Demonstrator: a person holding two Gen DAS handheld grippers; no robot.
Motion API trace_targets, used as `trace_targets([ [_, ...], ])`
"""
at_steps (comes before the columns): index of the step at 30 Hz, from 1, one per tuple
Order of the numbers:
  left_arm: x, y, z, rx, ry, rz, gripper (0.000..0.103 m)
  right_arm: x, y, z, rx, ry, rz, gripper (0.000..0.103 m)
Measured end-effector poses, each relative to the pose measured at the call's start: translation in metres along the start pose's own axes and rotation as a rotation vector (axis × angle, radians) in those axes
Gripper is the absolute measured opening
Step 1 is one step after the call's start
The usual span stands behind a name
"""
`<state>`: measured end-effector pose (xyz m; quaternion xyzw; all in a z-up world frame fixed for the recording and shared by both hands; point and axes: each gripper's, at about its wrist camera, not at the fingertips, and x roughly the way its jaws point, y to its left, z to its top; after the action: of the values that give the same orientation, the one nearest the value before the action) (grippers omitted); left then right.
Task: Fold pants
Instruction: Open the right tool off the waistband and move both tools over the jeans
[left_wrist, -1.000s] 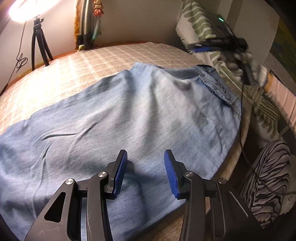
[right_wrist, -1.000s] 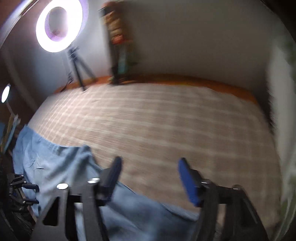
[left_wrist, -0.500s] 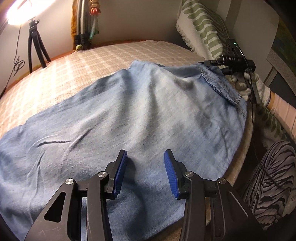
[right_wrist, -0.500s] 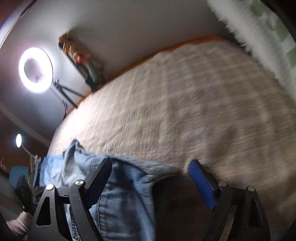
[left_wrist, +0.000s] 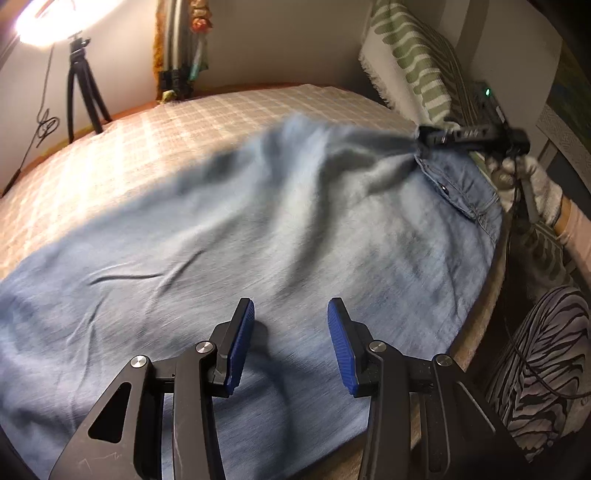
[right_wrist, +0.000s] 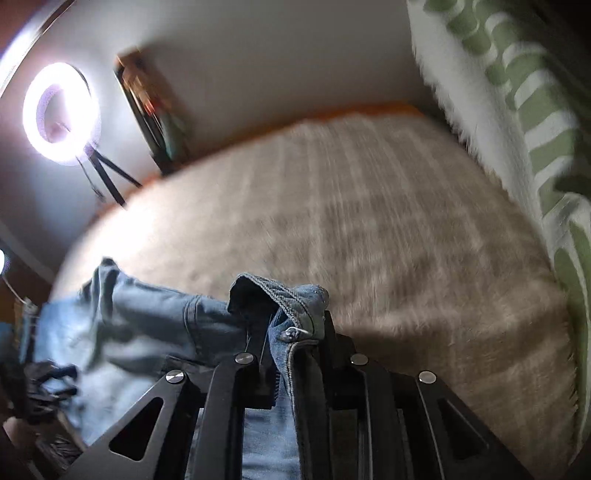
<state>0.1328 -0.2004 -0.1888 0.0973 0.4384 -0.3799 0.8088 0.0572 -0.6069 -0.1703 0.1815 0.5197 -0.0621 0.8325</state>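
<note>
Blue ribbed pads (left_wrist: 242, 345) on the left gripper (left_wrist: 290, 345) stand wide apart, clamping nothing, poised just above the pants (left_wrist: 258, 236). From this left wrist view the pants are soft, pale blue denim, spread broadly over the bed (left_wrist: 177, 122), whose cover is a beige woven check. Their waistband, with a metal button, lies toward 2 o'clock. At that corner the right gripper (left_wrist: 423, 139), black and blurred, pinches the waistband and lifts it, drawing taut ridges through the cloth. Half a second ago this denim lay flatter and the right gripper sat beside the waistband without cloth in it. A fringed green-and-white striped pillow (left_wrist: 410, 62) leans at 1 o'clock; a tripod (left_wrist: 83, 92) stands at 10 o'clock.

From the right wrist view, the right gripper (right_wrist: 286, 334) is clenched on the pants (right_wrist: 147, 325): the stitched waistband edge bunches up between its fingers, where earlier they were spread over the denim. Remaining fabric trails toward 9 o'clock across the bed (right_wrist: 388, 229). A glowing ring light (right_wrist: 61, 110) shines at 10 o'clock and the pillow (right_wrist: 524, 96) fills 2 o'clock.
</note>
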Motion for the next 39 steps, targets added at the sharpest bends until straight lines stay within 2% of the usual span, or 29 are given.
trace_targets([
  [1,-0.004,0.003,-0.001,-0.008,-0.007,0.009,0.04,0.007,0.002,0.0,-0.006,0.014,-0.015,0.025],
  [2,-0.008,0.005,-0.002,-0.013,-0.013,0.019,0.04,0.011,0.005,0.001,-0.022,0.021,-0.053,0.039],
  [3,-0.013,0.008,-0.003,-0.019,-0.021,0.029,0.04,0.011,0.007,0.002,-0.035,0.015,-0.091,0.044],
  [6,-0.031,0.018,-0.008,-0.042,-0.041,0.065,0.04,-0.004,0.01,0.005,-0.037,-0.019,-0.133,0.049],
  [8,-0.046,0.028,-0.012,-0.07,-0.063,0.1,0.04,-0.019,0.017,0.009,-0.036,-0.057,-0.136,0.062],
  [10,-0.061,0.041,-0.018,-0.106,-0.079,0.132,0.04,-0.034,0.023,0.008,-0.052,-0.098,-0.13,0.068],
  [15,-0.1,0.079,-0.046,-0.226,-0.114,0.204,0.04,-0.061,0.073,0.012,-0.115,-0.169,-0.085,0.077],
  [16,-0.106,0.087,-0.051,-0.255,-0.12,0.21,0.041,-0.064,0.087,0.012,-0.122,-0.176,-0.064,0.079],
  [17,-0.115,0.097,-0.057,-0.29,-0.129,0.219,0.046,-0.065,0.097,0.012,-0.126,-0.178,-0.043,0.082],
  [18,-0.124,0.107,-0.064,-0.322,-0.143,0.231,0.05,-0.066,0.111,0.013,-0.133,-0.176,-0.011,0.083],
  [22,-0.158,0.148,-0.094,-0.45,-0.188,0.295,0.05,-0.066,0.166,0.01,-0.193,-0.172,0.075,0.084],
  [26,-0.193,0.199,-0.136,-0.602,-0.207,0.403,0.05,-0.059,0.236,0.004,-0.277,-0.156,0.178,0.084],
  [28,-0.212,0.234,-0.161,-0.704,-0.212,0.47,0.05,-0.054,0.268,0.0,-0.32,-0.147,0.224,0.084],
  [34,-0.255,0.312,-0.235,-1.003,-0.247,0.577,0.046,-0.03,0.352,-0.028,-0.444,-0.11,0.324,0.085],
  [35,-0.259,0.32,-0.244,-1.043,-0.254,0.588,0.042,-0.023,0.368,-0.035,-0.466,-0.099,0.336,0.085],
  [39,-0.265,0.353,-0.277,-1.198,-0.298,0.544,0.035,-0.004,0.402,-0.058,-0.5,-0.069,0.372,0.085],
])
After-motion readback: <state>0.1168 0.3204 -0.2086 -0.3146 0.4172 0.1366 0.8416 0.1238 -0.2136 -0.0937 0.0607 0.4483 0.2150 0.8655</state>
